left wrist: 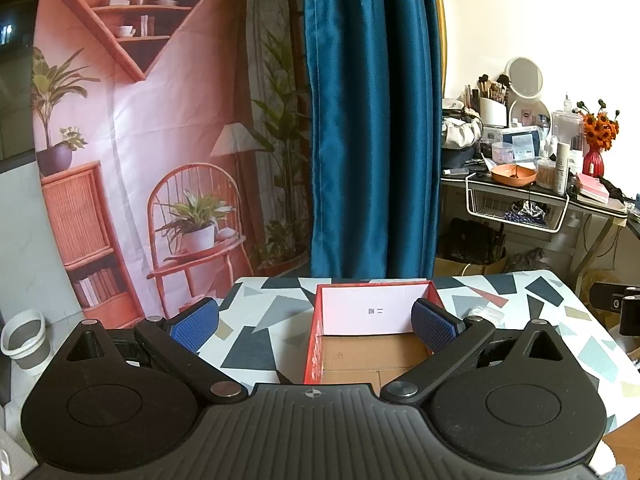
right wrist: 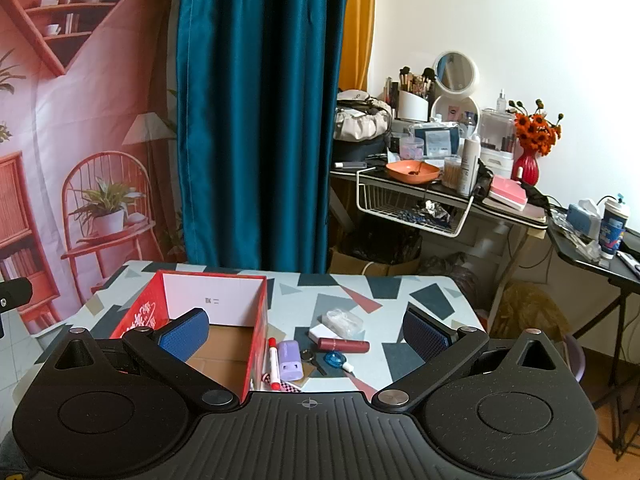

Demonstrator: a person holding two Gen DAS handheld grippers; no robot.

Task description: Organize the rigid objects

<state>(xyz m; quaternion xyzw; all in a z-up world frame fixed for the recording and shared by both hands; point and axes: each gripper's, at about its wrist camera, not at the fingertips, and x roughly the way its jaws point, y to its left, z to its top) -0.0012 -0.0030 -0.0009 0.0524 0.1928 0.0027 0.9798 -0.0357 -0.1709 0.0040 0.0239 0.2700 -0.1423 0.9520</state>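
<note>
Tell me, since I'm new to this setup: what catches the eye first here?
The open red box on the patterned table, empty down to its cardboard floor. Right of it lies a huddle of small things: a red marker, a lilac case, a dark red tube. Both tongs, left and right, stand open and hold nothing.

One red box (right wrist: 256, 344), one marker (right wrist: 273, 364), roughly seven small items (some overlapping) (right wrist: 344, 346)
</note>
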